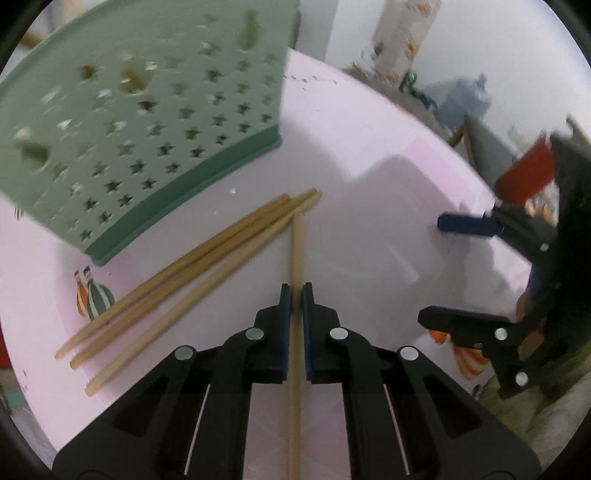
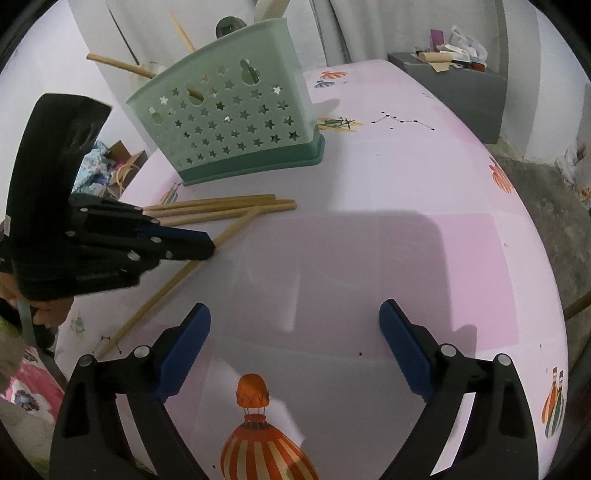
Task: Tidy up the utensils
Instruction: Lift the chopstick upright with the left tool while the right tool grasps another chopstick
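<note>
My left gripper (image 1: 296,291) is shut on a wooden chopstick (image 1: 296,251) that runs between its blue pads, low over the pink table. Three more chopsticks (image 1: 192,273) lie side by side to its left. The green star-holed utensil basket (image 1: 147,110) stands behind them and holds some utensils (image 2: 118,65). In the right wrist view the left gripper (image 2: 207,245) grips the chopstick (image 2: 236,225) beside the other chopsticks (image 2: 221,205), in front of the basket (image 2: 229,118). My right gripper (image 2: 295,325) is open and empty above the table; it also shows in the left wrist view (image 1: 436,266).
The pink tablecloth (image 2: 369,240) has balloon prints (image 2: 258,435). A grey box with clutter (image 2: 454,74) stands beyond the far right edge. Bags and clutter (image 2: 107,166) lie off the table's left side. A paper towel roll (image 1: 402,33) stands behind the table.
</note>
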